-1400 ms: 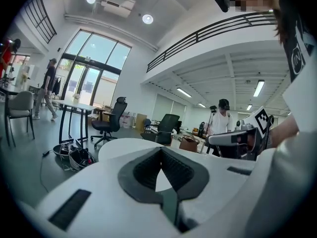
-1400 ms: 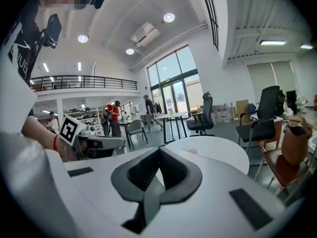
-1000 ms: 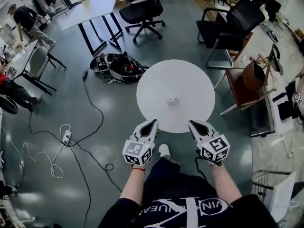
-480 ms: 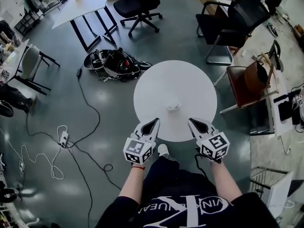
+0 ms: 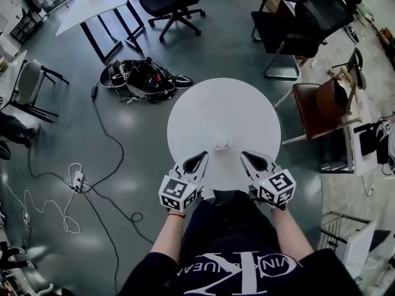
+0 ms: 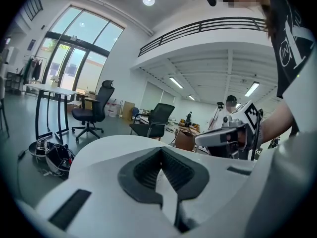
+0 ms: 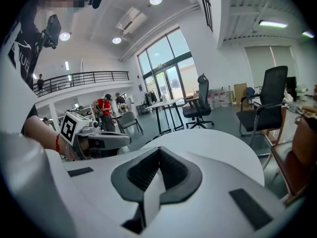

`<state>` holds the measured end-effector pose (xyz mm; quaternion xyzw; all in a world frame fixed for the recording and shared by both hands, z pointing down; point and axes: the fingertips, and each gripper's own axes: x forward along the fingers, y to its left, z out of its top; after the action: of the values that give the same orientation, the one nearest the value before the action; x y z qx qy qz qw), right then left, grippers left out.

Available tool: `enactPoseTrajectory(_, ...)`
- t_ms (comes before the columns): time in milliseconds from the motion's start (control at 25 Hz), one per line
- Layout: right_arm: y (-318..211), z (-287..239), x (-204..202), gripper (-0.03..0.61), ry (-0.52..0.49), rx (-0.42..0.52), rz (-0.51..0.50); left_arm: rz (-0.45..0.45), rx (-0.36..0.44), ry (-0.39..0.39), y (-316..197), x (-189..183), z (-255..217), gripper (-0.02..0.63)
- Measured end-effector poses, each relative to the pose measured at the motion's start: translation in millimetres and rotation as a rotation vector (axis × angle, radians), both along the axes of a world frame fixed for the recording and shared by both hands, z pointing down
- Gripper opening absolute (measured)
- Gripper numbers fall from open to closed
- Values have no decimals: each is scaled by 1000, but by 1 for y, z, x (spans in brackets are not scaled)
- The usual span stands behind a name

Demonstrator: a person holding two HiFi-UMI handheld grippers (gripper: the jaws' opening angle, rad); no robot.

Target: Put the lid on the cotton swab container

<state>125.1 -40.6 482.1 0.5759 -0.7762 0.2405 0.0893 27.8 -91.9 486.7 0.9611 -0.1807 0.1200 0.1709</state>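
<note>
The cotton swab container [image 5: 221,144] is a small pale object on the near part of the round white table [image 5: 223,100]; at this size its lid does not stand out from it. My left gripper [image 5: 200,157] hangs over the table's near edge, left of the container, jaws together and empty. My right gripper [image 5: 245,156] is level with it to the container's right, also shut and empty. Each gripper view shows its own closed jaws, the left gripper [image 6: 161,150] and the right gripper [image 7: 158,150], with the other gripper beside them. The container is hidden in both gripper views.
Black office chairs [image 5: 290,26] stand beyond the table and a brown chair [image 5: 324,106] is at its right. A heap of bags and cables [image 5: 139,76] lies on the floor at the table's far left. A white desk [image 5: 95,2] is farther back.
The table and container have come closer in the head view; both grippers now reach over the table's near edge. Their jaws have stayed closed.
</note>
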Motion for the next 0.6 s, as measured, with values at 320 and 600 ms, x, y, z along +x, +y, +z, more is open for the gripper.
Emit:
enactPoseTrajectory(320,-36,17,6,3,-12,-49,-143,-82,-38,-37,-17,9,15,6)
enactPoseTrajectory(600,-78,21,6,3,-8,-67,-322,-204,-74,-52,-34,14,22,6)
